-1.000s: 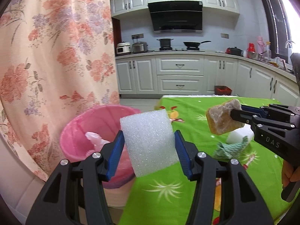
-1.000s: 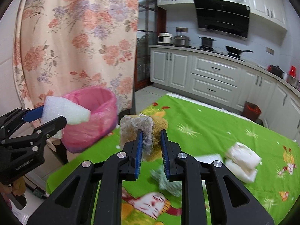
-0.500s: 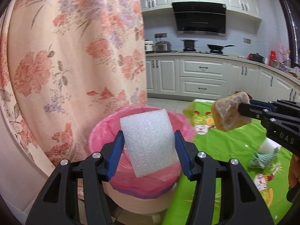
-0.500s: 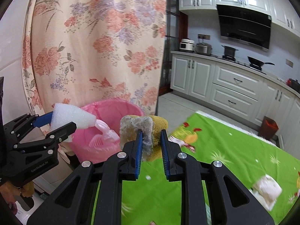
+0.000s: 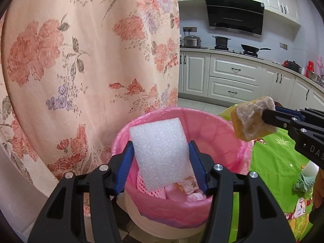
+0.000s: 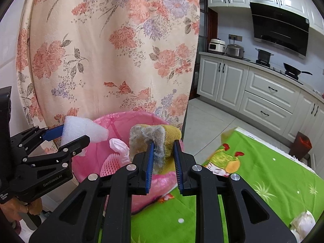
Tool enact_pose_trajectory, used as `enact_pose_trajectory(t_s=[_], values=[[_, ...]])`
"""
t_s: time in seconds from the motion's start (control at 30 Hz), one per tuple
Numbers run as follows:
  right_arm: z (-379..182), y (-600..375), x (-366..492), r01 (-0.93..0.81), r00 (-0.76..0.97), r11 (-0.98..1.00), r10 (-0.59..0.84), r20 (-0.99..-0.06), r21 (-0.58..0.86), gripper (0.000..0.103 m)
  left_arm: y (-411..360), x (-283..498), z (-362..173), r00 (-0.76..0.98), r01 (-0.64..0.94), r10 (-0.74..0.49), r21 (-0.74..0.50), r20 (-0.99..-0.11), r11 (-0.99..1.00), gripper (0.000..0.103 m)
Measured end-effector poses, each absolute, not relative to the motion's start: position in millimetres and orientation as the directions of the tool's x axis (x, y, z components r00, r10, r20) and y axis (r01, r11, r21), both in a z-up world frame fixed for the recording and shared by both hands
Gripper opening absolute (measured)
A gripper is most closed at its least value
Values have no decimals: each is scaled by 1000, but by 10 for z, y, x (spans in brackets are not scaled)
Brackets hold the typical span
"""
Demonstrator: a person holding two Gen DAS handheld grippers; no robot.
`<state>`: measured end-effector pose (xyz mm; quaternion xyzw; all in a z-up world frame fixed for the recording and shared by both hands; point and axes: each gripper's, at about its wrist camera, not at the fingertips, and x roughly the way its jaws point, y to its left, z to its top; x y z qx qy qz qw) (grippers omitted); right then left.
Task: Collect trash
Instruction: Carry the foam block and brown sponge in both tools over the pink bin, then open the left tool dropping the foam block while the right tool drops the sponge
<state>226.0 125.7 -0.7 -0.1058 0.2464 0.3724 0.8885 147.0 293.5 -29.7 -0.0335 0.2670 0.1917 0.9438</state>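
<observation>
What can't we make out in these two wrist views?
- Bin contents, left wrist view: the foam block and left tool cover most of the inside; only some pink scraps show.
- Bin base and floor beneath, both views: hidden by the tool bodies.
- Trash left on the table: cut off at the frame edge in both views.
- Right tool, right wrist view: the sponge hides what lies behind it.

Black claw [image 5: 161, 162] frames; blue pads [image 5: 124, 167] (silver screws).
</observation>
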Motion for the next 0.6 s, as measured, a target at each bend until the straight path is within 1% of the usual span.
enact_pose_trajectory(t_s=[0.13, 0.2, 0.27, 0.33, 0.37, 0.4, 0.43, 0.47, 0.53, 0.6], values=[[-70, 1381, 2344, -723, 589, 691, 613, -527, -3, 22, 3000, 1547, -358, 774, -384, 345, 39, -531, 922, 54], [-108, 1445, 2390, -732, 574, 682, 618, -538, 2, 23, 3035, 1583, -395, 769, -382, 340, 37, -541, 923, 56], [-141, 1483, 2430, -736, 562, 676, 624, -543, 15, 28, 3073, 1611, -446, 760, -388, 344, 39, -551, 921, 58], [-183, 1525, 2465, -740, 555, 673, 621, -553, 13, 29, 3102, 1613, -483, 754, -399, 352, 38, -555, 916, 59], [-201, 1537, 2477, -742, 550, 670, 621, -558, 13, 33, 3119, 1610, -501, 751, -403, 352, 35, -559, 915, 59], [-209, 1539, 2480, -745, 547, 667, 623, -559, 15, 44, 3137, 1598, -522, 749, -406, 352, 31, -561, 913, 61], [-216, 1535, 2480, -745, 547, 667, 625, -557, 18, 50, 3154, 1585, -540, 747, -410, 354, 29, -563, 912, 63], [-223, 1520, 2478, -744, 546, 667, 629, -553, 24, 54, 3165, 1576, -554, 744, -414, 359, 32, -563, 910, 65], [-231, 1523, 2477, -742, 550, 670, 623, -556, 18, 54, 3167, 1554, -573, 739, -422, 369, 39, -564, 906, 69], [-235, 1491, 2453, -739, 556, 674, 620, -554, 13, 54, 3171, 1531, -576, 735, -432, 376, 37, -564, 901, 74]])
